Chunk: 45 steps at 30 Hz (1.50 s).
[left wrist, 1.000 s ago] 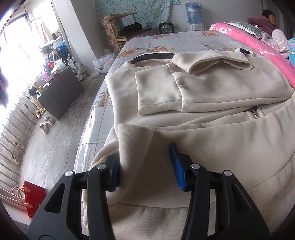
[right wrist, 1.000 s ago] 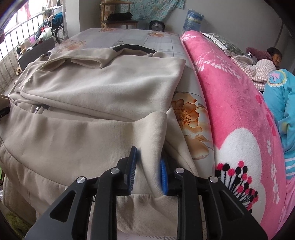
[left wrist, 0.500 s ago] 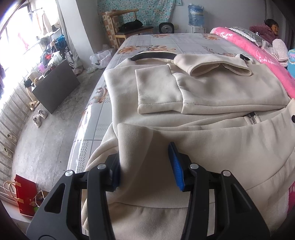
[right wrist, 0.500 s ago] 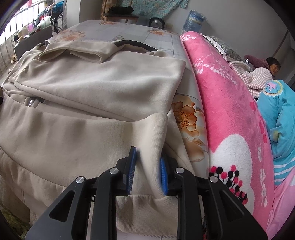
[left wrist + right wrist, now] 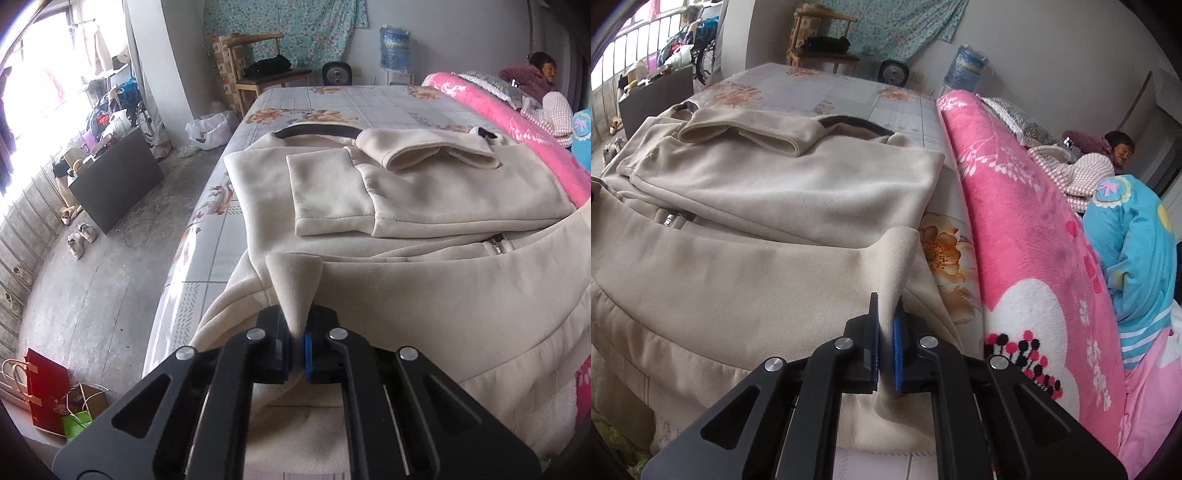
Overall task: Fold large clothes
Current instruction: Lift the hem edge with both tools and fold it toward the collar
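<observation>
Item: cream jacket (image 5: 424,295), a large fleece garment with a zip, lying spread over the bed (image 5: 332,99) with its dark-lined collar toward the far end. Both sleeves are lying folded across the chest, one cuff (image 5: 332,225) resting flat and the other cuff (image 5: 439,155) resting open on top. The lower hem is hanging over the near edge of the bed.

Left claw (image 5: 297,347): its jaws have just been closing, and they are now pinching a raised peak of the hem's ribbed corner, which is standing up between the blue pads. This corner is sitting at the bed's left edge, above the concrete floor (image 5: 92,295).

Right claw (image 5: 885,347): its jaws have likewise just been closing and are now gripping the opposite ribbed hem corner (image 5: 897,266), the fabric rising upright from between the pads. This corner is lying just beside the pink blanket (image 5: 1015,240).

Surroundings: the pink blanket is running along the bed's right side; a person (image 5: 1108,155) is reclining beyond it, near a blue garment (image 5: 1134,266). A wooden chair (image 5: 266,70) is standing past the far end of the bed, a water bottle (image 5: 397,48) beside it against the wall. A red bag (image 5: 46,391) and shoes (image 5: 81,240) are sitting on the floor to the left.
</observation>
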Motion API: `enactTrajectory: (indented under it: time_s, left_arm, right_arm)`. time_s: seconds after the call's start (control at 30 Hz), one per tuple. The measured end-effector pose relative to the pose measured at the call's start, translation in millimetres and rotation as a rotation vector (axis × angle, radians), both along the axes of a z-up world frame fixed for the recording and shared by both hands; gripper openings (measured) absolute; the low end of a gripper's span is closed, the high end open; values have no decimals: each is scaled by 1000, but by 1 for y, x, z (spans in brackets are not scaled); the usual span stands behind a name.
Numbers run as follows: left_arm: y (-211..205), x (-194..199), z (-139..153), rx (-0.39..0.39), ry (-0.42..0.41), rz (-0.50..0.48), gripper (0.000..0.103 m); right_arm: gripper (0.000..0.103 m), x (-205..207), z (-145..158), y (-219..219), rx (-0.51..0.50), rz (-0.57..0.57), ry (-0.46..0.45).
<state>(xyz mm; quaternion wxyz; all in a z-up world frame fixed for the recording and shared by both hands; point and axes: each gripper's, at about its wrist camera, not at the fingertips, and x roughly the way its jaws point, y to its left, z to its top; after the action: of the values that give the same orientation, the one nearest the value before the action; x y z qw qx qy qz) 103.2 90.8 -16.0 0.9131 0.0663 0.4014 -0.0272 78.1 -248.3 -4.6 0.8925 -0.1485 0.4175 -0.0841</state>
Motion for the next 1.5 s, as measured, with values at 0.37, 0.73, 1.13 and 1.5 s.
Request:
enactTrajectory:
  time_s: [0.37, 0.73, 1.13, 1.5]
  left_arm:
    - [19, -82, 68, -64, -210, -42, 4]
    - [11, -14, 135, -57, -374, -92, 4]
    - [13, 227, 72, -98, -61, -58, 11]
    - [57, 221, 50, -351, 71, -45, 33]
  right_arm:
    - [6, -77, 54, 6, 21, 5, -250]
    - [6, -1, 110, -15, 35, 59, -406]
    - [7, 230, 49, -35, 186, 64, -211]
    - [17, 232, 28, -59, 380, 91, -93]
